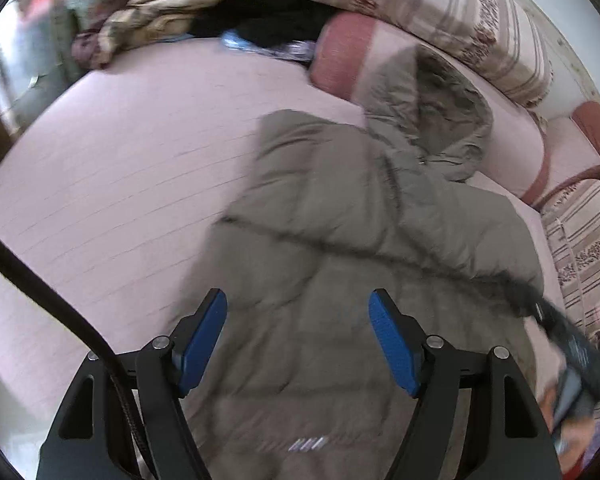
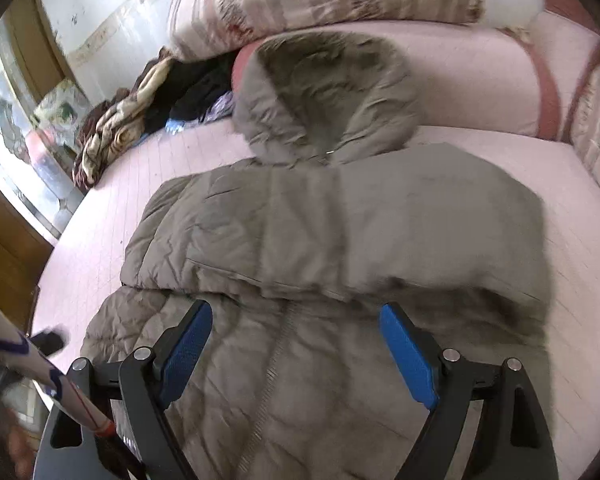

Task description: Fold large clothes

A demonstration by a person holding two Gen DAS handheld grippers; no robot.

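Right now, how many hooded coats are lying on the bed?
1. The grey-green padded coat lies on the pink bed, hood toward the pillows, below both open grippers. The dark clothes pile at the bed's far edge may hide another.

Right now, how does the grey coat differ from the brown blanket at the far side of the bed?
The grey coat lies spread flat in the middle of the bed; the brown blanket is crumpled at its far edge. The coat is plain grey and quilted; the blanket is patterned brown and cream. Neither is held.
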